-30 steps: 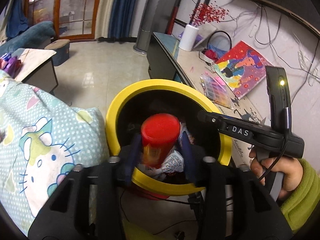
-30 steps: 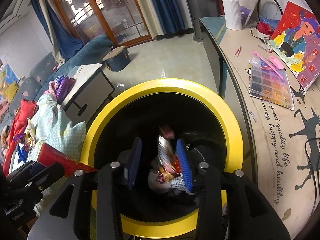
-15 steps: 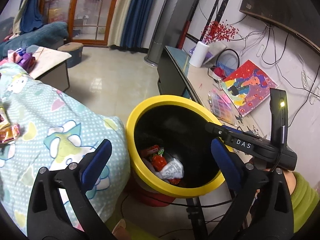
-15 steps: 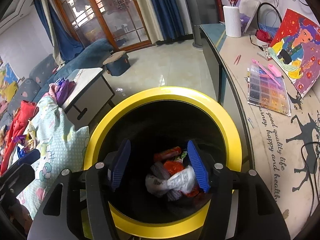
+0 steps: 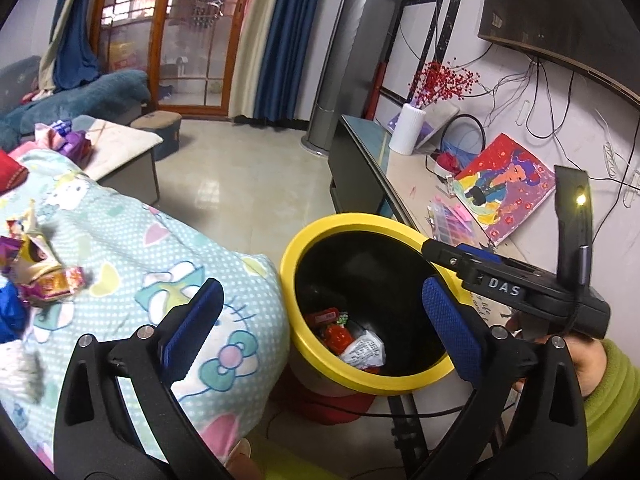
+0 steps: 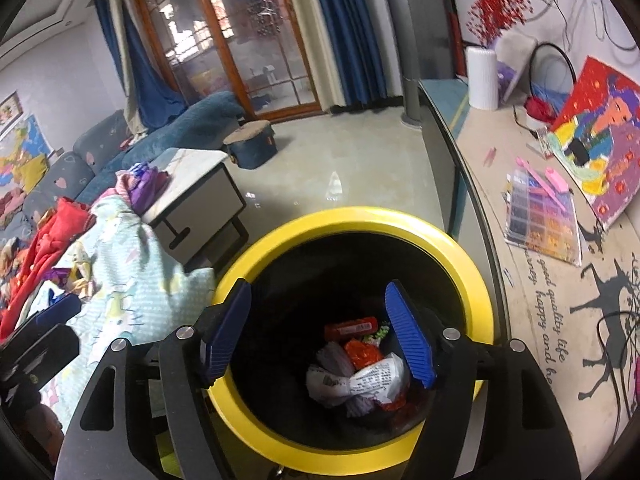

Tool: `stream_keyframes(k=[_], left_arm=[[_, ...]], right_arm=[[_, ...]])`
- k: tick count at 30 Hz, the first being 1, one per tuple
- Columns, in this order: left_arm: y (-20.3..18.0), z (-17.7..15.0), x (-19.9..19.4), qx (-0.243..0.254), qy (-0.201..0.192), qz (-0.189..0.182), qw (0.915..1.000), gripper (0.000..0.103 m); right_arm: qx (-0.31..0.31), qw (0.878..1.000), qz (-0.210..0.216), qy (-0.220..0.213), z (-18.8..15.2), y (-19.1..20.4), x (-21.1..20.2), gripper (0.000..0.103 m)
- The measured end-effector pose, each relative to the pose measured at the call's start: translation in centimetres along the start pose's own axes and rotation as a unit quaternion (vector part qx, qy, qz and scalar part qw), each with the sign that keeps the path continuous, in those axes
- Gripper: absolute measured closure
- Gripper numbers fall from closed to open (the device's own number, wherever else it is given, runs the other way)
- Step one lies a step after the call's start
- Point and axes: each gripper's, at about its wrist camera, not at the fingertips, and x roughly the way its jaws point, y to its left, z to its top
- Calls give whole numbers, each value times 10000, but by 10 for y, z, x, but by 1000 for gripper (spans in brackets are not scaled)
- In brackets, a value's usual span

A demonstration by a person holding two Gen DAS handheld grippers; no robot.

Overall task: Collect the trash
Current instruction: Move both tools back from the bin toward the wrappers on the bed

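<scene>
A: So both our grippers were over the yellow-rimmed bin (image 6: 476,280), yeah?

B: Yep. The left gripper (image 5: 324,328) was spread wide with nothing in it. The right gripper (image 6: 320,336) had just been opening, nothing between the pads either.

A: And the trash?

B: Crumpled wrappers (image 6: 360,372) lay at the bottom of the bin. We saw more wrappers (image 5: 36,276) on the cartoon blanket (image 5: 152,256) beside it.

The bin (image 6: 478,292) mouth stands unblocked above the wrappers (image 6: 360,376) at its bottom. The quilt's edge (image 5: 248,320) touches the bin's left rim; the surface (image 6: 532,292) flanks its right.
</scene>
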Motion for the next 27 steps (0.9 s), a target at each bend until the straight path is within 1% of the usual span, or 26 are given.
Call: stream_keyframes(k=[6,15,22,27], left_arm=[[11,2,-18,-10,-261,213,9994,12],[37,7,-51,-231,-709,597,9954,12],[60,8,-73,-443,-1005,900,9899,12],[78,8,-87,-606,-1184,1115,9848,12]], right_arm=[[-352,9989,211,-243,7,29,-17,31],[-675,9950,496,-536,5,69,-36,28],[-867,9912,715,-696,2,93,-49,26],[-1017,9887,841,-711,0,109,-54,25]])
